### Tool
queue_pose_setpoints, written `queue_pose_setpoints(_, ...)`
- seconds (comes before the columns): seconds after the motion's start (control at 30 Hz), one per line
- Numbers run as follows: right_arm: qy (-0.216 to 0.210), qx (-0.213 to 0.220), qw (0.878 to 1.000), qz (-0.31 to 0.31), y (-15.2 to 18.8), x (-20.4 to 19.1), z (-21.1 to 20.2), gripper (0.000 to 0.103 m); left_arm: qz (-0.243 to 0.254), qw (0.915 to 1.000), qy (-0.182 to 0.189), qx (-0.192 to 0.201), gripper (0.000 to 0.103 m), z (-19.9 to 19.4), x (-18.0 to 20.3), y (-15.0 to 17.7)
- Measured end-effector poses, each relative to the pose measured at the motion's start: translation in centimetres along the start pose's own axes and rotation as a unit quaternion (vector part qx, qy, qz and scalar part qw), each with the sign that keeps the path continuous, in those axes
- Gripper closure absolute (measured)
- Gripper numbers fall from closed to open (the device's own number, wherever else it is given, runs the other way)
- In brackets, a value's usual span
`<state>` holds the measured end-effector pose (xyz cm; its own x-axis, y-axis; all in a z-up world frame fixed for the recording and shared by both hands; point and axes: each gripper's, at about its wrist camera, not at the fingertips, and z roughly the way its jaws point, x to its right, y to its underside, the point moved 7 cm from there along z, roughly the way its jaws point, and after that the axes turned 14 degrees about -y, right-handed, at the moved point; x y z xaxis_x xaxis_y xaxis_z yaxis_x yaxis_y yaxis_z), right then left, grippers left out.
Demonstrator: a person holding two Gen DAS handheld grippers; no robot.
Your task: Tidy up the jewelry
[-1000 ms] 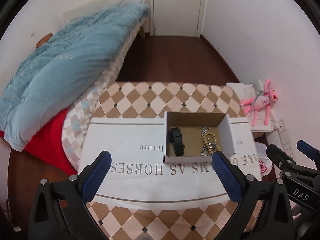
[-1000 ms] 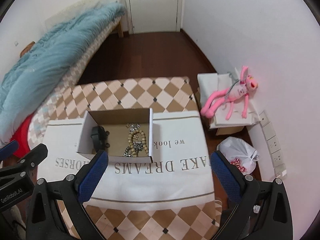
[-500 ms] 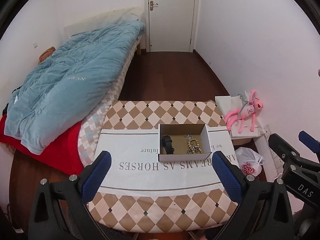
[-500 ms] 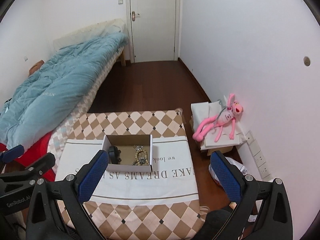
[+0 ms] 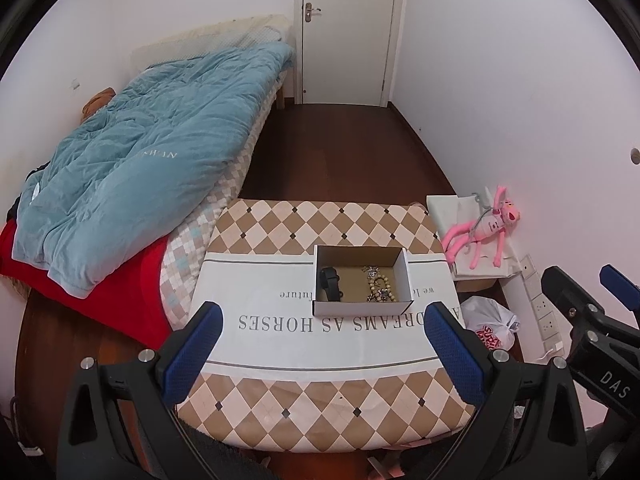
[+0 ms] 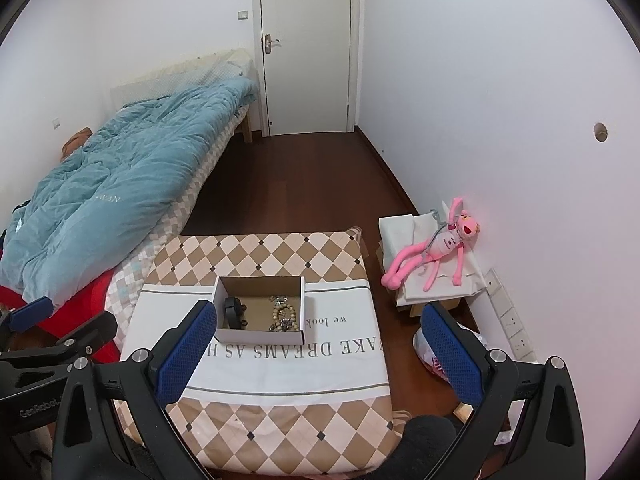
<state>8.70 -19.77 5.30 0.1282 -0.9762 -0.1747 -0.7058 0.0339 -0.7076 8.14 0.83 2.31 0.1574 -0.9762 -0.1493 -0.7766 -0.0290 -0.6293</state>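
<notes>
Left wrist view: both hand-held grippers, left [image 5: 318,346] and right [image 6: 316,350], spread, empty, well back from box [image 5: 362,285]. Our worry: beads [image 5: 379,285] tangling with neighbouring trinkets; light box near worktop [image 5: 320,220] far edge sliding when nudged.

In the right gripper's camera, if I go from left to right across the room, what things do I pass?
Blue quilt → cardboard box holding the black band and beaded jewelry → pink plush toy → wall sockets.

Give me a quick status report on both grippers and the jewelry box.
Left gripper open, empty. Right gripper open, empty. Jewelry box on table, holding beaded bracelet and black band. Nothing in the way.
</notes>
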Motion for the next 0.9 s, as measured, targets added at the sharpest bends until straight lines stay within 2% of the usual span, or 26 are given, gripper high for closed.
queue_pose_setpoints(0.23, 0.007, -0.013, 1.000, 0.006, -0.1, 0.9, 1.2, 0.000, -0.002, 0.9998, -0.010, -0.016, 0.000, 1.6, 0.4, -0.7)
queue_pose_setpoints(0.9, 0.017, -0.066, 0.998, 0.002, -1.1, 1.7, 9.6, 0.000, 0.006, 0.9959, -0.034, -0.084, 0.000, 10.0, 1.4, -2.0)
